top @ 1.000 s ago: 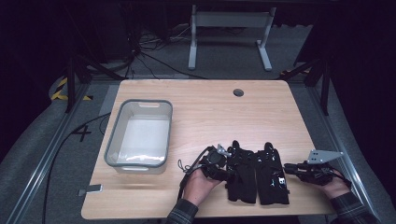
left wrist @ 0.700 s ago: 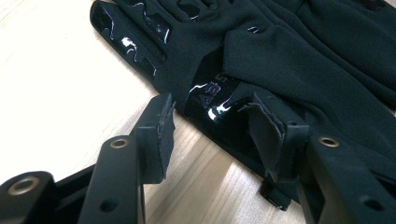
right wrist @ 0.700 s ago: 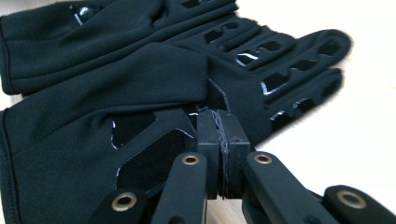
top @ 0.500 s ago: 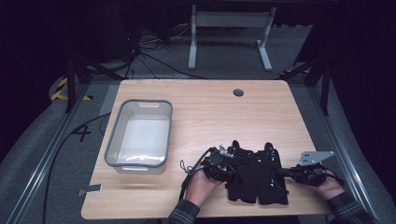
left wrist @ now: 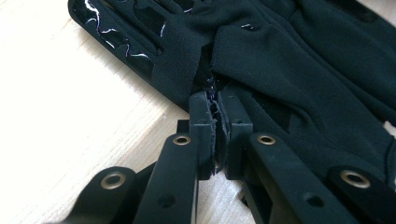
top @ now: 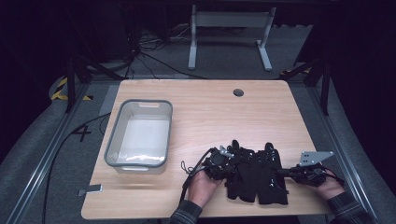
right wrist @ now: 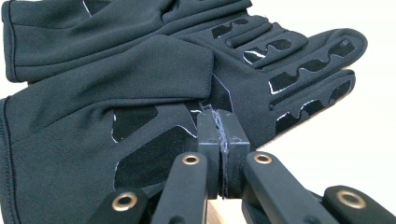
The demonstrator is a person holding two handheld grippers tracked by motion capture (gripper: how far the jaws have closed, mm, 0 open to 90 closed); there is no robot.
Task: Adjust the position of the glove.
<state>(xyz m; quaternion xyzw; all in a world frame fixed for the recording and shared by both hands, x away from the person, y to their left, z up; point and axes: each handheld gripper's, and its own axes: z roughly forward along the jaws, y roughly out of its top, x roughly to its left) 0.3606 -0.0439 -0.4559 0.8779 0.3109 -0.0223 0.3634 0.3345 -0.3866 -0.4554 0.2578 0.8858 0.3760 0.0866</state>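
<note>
Two black gloves lie side by side, palms up, near the front edge of the wooden table (top: 210, 107). My left gripper (top: 231, 163) is at the left glove (top: 243, 175). Its jaws have just been closing and now pinch a fold of that glove's edge (left wrist: 280, 70) between the pads (left wrist: 201, 126). From the right, my right gripper (top: 281, 172) meets the right glove (top: 272, 184). It is shut on that glove's side edge, and a thin layer of fabric (right wrist: 116, 60) shows between its pads (right wrist: 208, 135). Both gloves rest flat on the wood.
A clear plastic bin (top: 112, 140) with a grey rim stands at the table's left. A round cable hole (top: 238, 92) sits near the far edge. A small metal piece (top: 91, 190) lies at the front left corner. A grey stand (top: 229, 32) is on the floor beyond.
My right gripper has slid a little left, up to the right glove's edge. The left hand has stayed where it was.
</note>
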